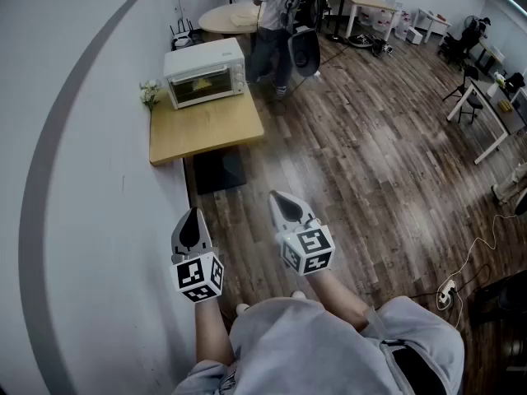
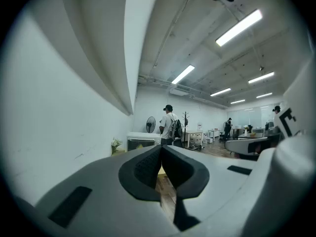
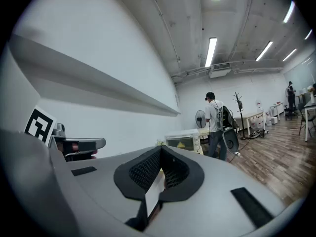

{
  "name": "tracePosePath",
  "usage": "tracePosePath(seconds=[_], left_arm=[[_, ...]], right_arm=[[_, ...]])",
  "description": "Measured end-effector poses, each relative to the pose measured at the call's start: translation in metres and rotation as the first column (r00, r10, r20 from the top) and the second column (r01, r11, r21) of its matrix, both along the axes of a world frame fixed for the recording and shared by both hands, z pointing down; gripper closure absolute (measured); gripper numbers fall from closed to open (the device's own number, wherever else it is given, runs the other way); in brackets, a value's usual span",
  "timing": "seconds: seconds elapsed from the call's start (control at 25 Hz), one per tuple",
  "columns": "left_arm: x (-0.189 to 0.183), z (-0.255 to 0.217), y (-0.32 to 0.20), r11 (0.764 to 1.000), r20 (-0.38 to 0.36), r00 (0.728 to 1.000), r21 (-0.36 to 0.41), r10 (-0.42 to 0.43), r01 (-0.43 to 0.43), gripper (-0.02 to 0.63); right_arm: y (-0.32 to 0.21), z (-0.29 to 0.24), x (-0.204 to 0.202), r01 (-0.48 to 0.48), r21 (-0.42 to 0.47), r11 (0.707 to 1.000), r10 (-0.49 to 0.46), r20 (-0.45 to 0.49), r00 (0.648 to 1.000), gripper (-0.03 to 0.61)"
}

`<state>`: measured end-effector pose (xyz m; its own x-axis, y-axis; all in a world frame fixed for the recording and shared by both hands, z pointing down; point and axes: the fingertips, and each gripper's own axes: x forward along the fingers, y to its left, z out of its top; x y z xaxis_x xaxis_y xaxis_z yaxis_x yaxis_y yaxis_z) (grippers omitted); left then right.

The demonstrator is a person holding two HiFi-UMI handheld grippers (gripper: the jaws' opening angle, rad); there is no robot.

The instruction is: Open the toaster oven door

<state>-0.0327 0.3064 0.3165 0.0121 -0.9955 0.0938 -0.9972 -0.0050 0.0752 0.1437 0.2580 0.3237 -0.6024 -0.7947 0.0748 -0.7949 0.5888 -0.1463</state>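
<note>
Toaster oven (image 1: 206, 72) on wooden tabletop (image 1: 206, 130) by the wall, door (image 1: 200, 85) closed, well ahead of both tools; left tool (image 1: 193, 214) more directly in line than right tool (image 1: 278, 197); both pinched together, holding nothing

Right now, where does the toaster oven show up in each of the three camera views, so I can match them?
Head view: toaster oven upper left, on the wooden table.
Left gripper view: toaster oven small, just left of centre.
Right gripper view: toaster oven small, just right of centre.
Shared landmark: the person with a backpack standing just beyond it.
</note>
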Motion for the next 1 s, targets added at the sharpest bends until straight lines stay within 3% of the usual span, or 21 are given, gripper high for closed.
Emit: tracePosePath(seconds=[0.72,1.0], left_arm=[[0.009,0.004,-0.002,1.000,0.004,1.000,-0.008,-0.022,0.023,0.611],[0.025,0.004,-0.001,0.999,-0.012,0.999,-0.016,-0.031,0.031,0.611]], right_arm=[[-0.007,0.004,0.011,-0.003,0.004,1.000,0.003,-0.006,1.000,0.580],[-0.007,0.004,0.043,-0.039,0.002,0.999,0.039,0.017,0.999,0.580]])
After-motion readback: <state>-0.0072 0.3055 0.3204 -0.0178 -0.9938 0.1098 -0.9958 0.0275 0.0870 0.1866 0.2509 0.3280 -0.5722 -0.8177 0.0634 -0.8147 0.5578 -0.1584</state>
